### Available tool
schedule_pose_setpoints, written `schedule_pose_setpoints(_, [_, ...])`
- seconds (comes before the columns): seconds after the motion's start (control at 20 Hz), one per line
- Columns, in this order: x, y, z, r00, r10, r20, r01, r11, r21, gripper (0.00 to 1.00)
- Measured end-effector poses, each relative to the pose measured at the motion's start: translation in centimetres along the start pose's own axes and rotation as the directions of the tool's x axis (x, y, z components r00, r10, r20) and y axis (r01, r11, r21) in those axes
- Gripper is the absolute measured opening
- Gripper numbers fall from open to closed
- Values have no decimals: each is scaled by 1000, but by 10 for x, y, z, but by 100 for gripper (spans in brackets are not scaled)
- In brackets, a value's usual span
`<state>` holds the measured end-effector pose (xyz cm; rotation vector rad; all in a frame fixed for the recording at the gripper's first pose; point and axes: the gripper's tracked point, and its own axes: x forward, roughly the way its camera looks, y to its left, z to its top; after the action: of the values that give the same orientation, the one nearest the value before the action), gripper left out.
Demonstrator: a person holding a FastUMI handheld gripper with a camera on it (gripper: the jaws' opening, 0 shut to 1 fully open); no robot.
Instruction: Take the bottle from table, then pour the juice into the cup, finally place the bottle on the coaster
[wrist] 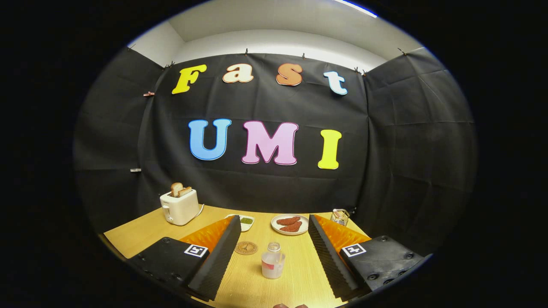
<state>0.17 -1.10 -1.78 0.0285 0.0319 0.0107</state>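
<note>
Opening step, reaching for the bottle — it is standing upright on the table, between the wide-open, empty fingers of the gripper. Coaster lying just far-left. Next: closing squarely. Cup possibly at the near edge — unclear.

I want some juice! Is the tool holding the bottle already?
No, the tool is open and the bottle stands on the table between its fingers, untouched.

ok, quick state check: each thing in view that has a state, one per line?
claw: open, fingers wide apart, holding nothing
bottle: upright on the table, between the fingers, untouched
coaster: flat on the table, bare
toaster: upright, toast slices sticking up
plate: holds two reddish pieces
</note>
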Motion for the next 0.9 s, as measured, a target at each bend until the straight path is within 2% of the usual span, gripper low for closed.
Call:
schedule_pose_setpoints(0.4, [14, -2, -15, 1000, 12, -13, -11, 1000, 21, 97])
schedule_pose_setpoints(0.7, [27, 1, -32, 998, 56, -29, -56, 998, 19, 97])
schedule_pose_setpoints(0.9, [39, -7, -53, 997, 63, -40, -64, 998, -21, 97])
